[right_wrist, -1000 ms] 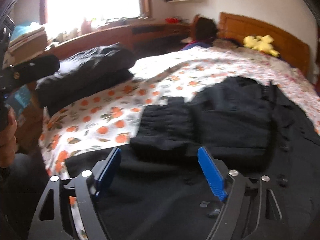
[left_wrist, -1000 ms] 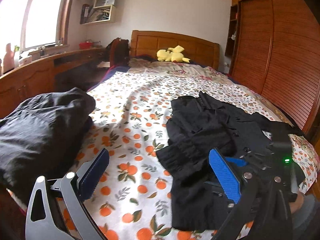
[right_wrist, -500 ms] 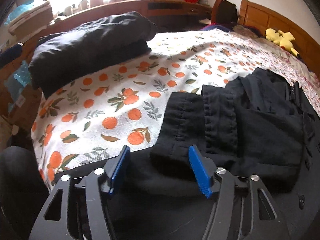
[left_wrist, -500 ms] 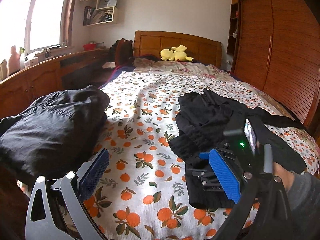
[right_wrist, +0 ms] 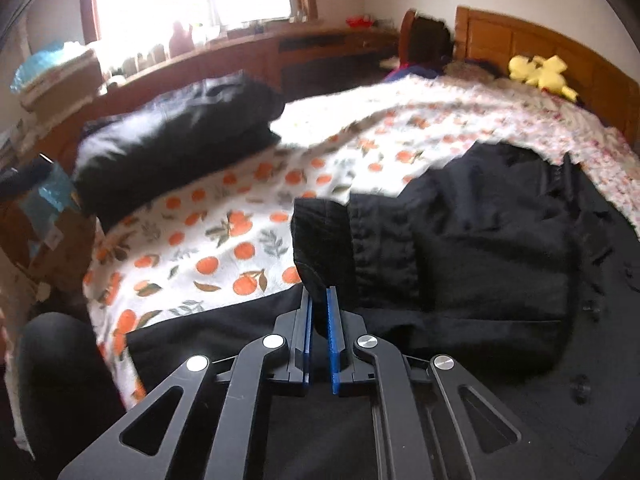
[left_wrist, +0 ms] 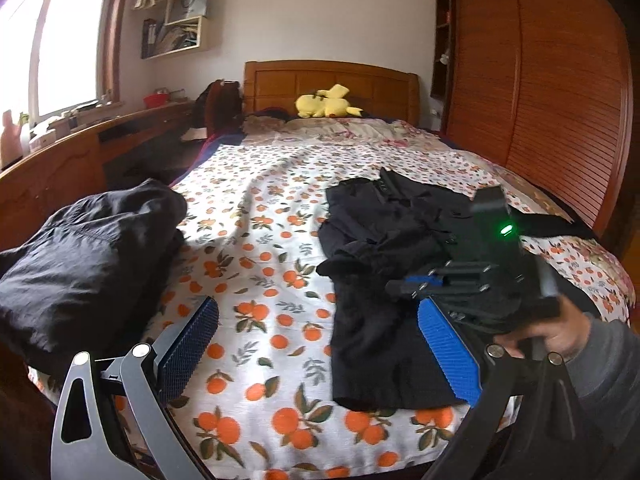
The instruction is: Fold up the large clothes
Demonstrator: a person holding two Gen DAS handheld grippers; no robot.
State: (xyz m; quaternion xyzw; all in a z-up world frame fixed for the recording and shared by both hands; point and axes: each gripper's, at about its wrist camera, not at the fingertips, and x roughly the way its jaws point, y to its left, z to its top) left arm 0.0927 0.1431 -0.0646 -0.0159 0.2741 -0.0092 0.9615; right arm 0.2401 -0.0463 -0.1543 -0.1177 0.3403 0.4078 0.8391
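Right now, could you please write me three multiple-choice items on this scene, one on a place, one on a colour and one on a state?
1. Where does the yellow plush toy lie?
A. by the headboard
B. on the windowsill
C. on the floor

2. What colour is the garment spread on the bed?
A. red
B. black
C. white

3. How do the right gripper jaws stand?
A. wide open
B. shut on the garment's cuff
C. out of view

Answers:
1 A, the toy rests at the head of the bed below the headboard.
2 B, the cloth is black against the orange-print sheet.
3 B, the blue pads pinch the dark cuff; the left gripper gapes empty.
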